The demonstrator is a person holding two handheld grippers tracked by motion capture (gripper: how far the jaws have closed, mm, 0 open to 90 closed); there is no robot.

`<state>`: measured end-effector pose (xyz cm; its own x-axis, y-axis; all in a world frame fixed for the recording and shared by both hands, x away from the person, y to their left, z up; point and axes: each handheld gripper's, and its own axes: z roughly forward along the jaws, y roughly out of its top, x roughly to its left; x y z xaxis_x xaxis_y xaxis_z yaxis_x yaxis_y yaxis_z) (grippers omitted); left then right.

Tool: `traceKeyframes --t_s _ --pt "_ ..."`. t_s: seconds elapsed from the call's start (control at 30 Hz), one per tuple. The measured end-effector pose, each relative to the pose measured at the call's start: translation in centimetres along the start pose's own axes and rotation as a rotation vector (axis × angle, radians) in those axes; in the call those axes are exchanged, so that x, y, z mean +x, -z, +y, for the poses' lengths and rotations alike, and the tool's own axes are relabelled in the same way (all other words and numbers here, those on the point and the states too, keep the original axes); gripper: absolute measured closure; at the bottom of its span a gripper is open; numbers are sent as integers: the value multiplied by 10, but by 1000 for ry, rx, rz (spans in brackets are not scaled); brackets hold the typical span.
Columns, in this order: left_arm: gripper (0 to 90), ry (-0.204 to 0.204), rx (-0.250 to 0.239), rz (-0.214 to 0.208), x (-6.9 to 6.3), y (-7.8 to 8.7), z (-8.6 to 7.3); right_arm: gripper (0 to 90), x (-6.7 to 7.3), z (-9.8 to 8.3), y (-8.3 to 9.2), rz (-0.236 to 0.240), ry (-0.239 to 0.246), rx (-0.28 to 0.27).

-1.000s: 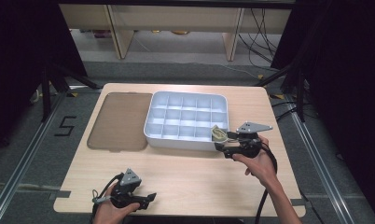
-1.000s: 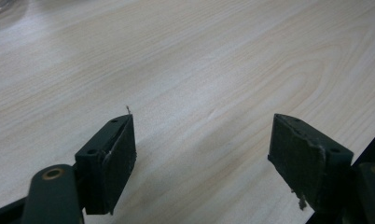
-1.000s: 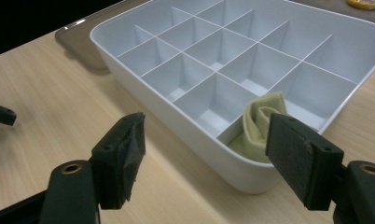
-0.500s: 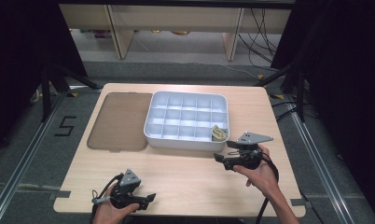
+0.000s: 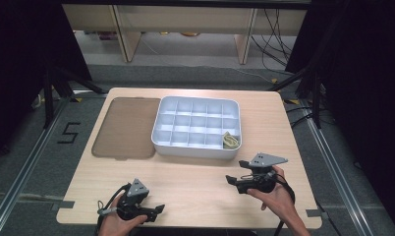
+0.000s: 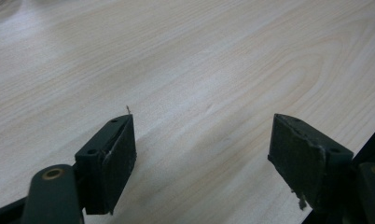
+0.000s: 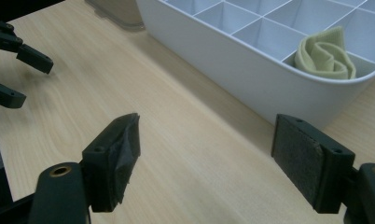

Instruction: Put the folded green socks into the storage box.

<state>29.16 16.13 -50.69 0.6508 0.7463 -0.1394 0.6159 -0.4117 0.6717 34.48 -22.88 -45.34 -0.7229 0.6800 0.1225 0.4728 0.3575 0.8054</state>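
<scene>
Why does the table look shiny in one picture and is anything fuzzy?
In the left gripper view, light glares off the pale wooden table, washing out its top left corner. In the right gripper view, the white divided plastic tray casts a soft shadow, and the rolled yellow-green cloth looks sharp.

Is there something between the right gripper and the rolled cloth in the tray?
Yes. The near wall of the white tray stands between the open right gripper and the rolled cloth, which sits in a corner compartment. From above, nothing visible covers the cloth.
</scene>
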Motion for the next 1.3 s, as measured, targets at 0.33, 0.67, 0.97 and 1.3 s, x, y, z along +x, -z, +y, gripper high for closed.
traceKeyframes --t_s 0.33,0.67,0.97,1.3 --pt "226 9 -4 11 0 -2 -1 193 5 -19 -4 20 38 32" --pt "226 2 2 6 0 -1 -1 177 13 -37 -7 47 58 98" --pt "226 -1 5 7 0 -2 -2 172 17 -55 -1 35 54 113" --pt "226 -2 9 6 -1 -2 -1 171 22 -65 3 24 60 135"
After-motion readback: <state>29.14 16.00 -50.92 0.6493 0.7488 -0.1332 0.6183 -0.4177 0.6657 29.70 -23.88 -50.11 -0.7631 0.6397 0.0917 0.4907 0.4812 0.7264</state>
